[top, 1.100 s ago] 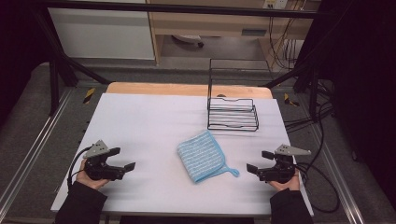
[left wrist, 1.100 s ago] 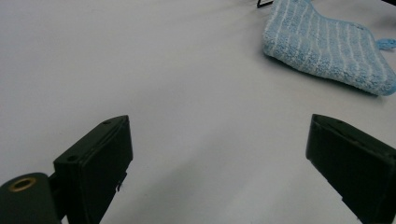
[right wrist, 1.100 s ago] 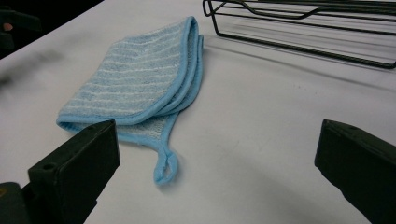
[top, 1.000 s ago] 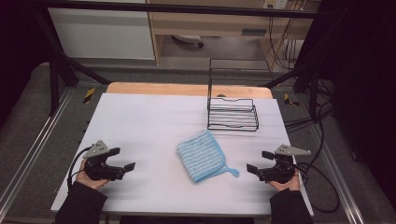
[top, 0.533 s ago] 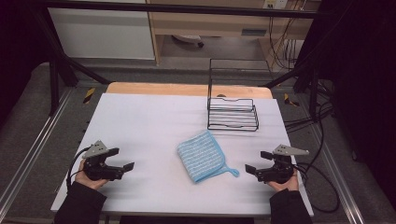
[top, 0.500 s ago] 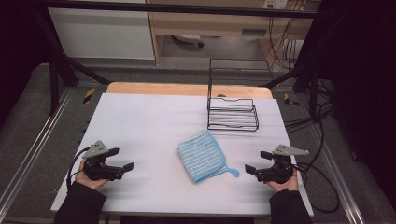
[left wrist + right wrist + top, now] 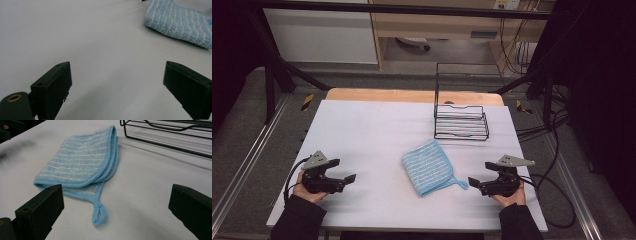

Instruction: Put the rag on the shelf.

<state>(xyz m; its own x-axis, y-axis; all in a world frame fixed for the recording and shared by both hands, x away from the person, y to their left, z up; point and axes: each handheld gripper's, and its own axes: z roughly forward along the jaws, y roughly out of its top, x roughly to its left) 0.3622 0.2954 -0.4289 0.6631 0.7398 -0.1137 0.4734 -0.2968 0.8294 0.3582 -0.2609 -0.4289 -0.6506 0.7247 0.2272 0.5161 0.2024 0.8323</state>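
Blue striped terry cloth (image 7: 428,167), folded, lies mid-frame on the white surface (image 7: 372,130). Both the left tool (image 7: 346,180) and the right tool (image 7: 474,182) gape wide, empty. Pinching one layer could unfold it; its hanging loop (image 7: 99,213) might snag.

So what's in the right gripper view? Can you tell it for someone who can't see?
A folded light-blue striped terry cloth lies on a white table, its small hanging loop pointing toward the camera. The open right claw frames it with two black jaws, touching nothing. A black wire rack stands behind, apart from the cloth.
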